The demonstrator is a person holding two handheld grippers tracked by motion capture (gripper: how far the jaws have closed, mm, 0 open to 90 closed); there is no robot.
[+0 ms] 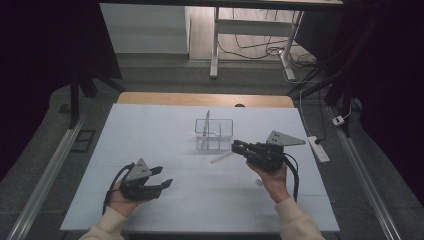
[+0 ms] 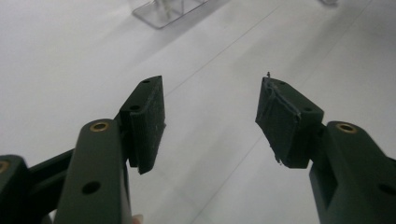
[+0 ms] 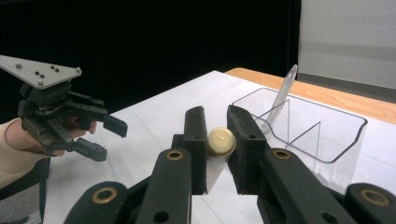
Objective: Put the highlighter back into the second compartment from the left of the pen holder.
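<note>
The right gripper (image 3: 217,140) clamps a cream stick (image 3: 220,141), its length hidden end-on; the clear bin (image 1: 214,134) sits at its ten o'clock. The left gripper (image 1: 161,177) gapes wide, empty, over the table (image 1: 150,130).

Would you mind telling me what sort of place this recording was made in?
Probably a lab or studio set up for recording: dark curtains flank a white-covered table, and cables trail over the floor under a desk frame behind.

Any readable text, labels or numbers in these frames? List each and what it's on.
None readable.
Clear bin: no label.
Cream stick in the right tool: unmarked.
Left tool, grey plate: screw holes, no print.
White sheet on the table: blank.
Power strip on the floor: too small to tell.
</note>
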